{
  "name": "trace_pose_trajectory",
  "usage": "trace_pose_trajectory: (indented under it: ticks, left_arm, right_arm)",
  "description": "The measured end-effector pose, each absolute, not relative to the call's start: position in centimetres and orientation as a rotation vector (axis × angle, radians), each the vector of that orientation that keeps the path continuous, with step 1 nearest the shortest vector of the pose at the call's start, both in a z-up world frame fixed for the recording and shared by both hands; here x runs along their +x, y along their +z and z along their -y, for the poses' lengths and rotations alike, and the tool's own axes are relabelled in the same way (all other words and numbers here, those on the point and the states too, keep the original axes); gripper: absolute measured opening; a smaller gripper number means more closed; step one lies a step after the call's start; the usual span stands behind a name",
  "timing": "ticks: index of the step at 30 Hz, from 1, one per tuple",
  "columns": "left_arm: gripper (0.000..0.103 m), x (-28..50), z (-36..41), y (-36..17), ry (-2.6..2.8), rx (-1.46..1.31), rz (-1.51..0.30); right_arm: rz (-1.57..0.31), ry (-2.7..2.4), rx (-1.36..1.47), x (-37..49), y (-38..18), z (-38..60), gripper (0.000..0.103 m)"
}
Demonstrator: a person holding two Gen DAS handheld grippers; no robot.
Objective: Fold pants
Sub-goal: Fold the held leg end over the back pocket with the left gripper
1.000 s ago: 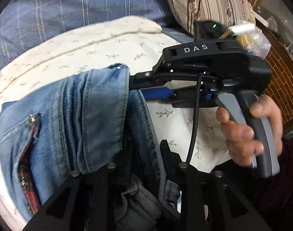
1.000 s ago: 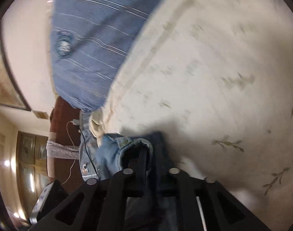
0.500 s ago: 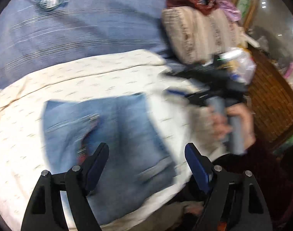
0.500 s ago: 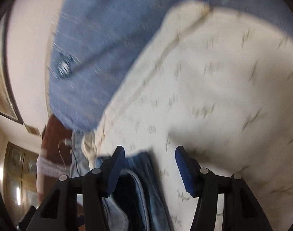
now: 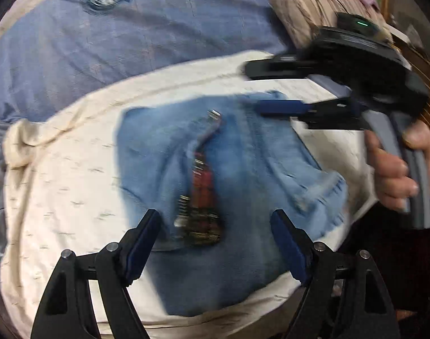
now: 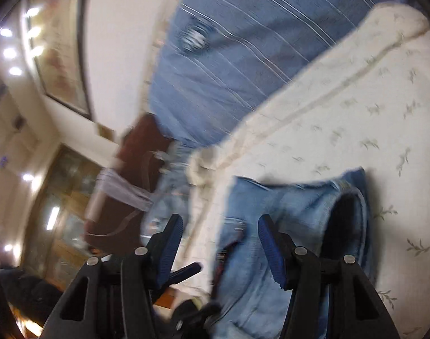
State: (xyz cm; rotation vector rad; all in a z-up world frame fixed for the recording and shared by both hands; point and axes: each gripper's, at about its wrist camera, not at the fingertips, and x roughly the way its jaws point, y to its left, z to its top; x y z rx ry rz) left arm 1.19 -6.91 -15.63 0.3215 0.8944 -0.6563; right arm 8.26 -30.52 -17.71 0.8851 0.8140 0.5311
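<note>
Since 1 s ago: you let go of the jeans point(image 5: 237, 175) with both tools and pulled back.
Left gripper point(image 5: 215, 240): released, jaws spread, hovering over the denim.
Right gripper point(image 6: 219, 243): also spread, holding nothing.
Jeans: folded bundle on the cream blanket point(image 5: 59, 192) (views are blurred).
Risk: top layer looks puffy; it may spring open if you leave it unpressed.

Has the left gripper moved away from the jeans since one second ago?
Yes. The left gripper has let go and pulled back; its open fingers now frame the folded jeans lying on the cream cloth.
</note>
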Motion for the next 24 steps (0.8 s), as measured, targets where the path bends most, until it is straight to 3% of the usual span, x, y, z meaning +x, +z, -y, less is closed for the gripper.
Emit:
trace_pose_trajectory:
  ticks: [7,10,12,16,24]
  left_arm:
    - [0.082,2.4,8.0,-17.6,-0.695,0.273,-0.932]
    - [0.085,3.4,8.5,-17.9,-0.703,0.262,-0.938]
    - [0.086,3.9,8.6,-18.0,-0.704,0.239,-0.945]
    - [0.085,3.2,7.4,-16.7,-0.709,0.206,-0.927]
    - [0.085,1.8,2.4,-13.7,-0.600,0.201,-0.820]
  right_arm:
    - [-0.945,0.421,0.935,10.9,-22.0,31.4,0.058]
    - [-0.961,0.399,0.946,11.6,-22.5,31.8,0.050]
    - [-0.983,0.366,0.947,12.0,-23.1,32.2,0.031]
    - [-0.970,0.401,1.005,11.3,-23.0,33.1,0.031]
    - [-0.833,0.567,0.840,5.3,-17.1,31.0,0.035]
